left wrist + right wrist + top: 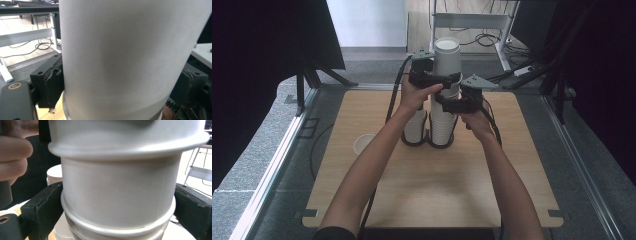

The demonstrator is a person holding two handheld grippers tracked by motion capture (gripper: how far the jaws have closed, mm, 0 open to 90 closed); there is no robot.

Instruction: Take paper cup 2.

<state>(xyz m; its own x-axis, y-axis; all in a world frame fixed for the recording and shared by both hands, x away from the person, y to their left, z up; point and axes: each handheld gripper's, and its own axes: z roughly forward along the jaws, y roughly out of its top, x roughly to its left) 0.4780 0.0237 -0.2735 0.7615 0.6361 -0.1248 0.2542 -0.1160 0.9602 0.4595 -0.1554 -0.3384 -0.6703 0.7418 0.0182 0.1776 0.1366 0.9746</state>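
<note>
A tall stack of upturned white paper cups [443,122] stands at the middle of the wooden table [412,195]. Its top cup [447,57] sits raised above the rest. My left gripper [434,77] is shut on that top cup [125,55], one black jaw on each side of its wall. Just below, my right gripper [452,102] is shut on the cup under it [117,192], beneath the top cup's rim [125,145]. In the gripper views, the left gripper [120,87] and right gripper [117,212] each have a jaw pressed on either side of a cup.
A shorter stack of white cups [415,125] stands left of the tall one, both in black ring holders [428,142]. One single cup [363,144] stands open side up near the table's left edge. A white desk frame and cables [477,25] lie beyond the table.
</note>
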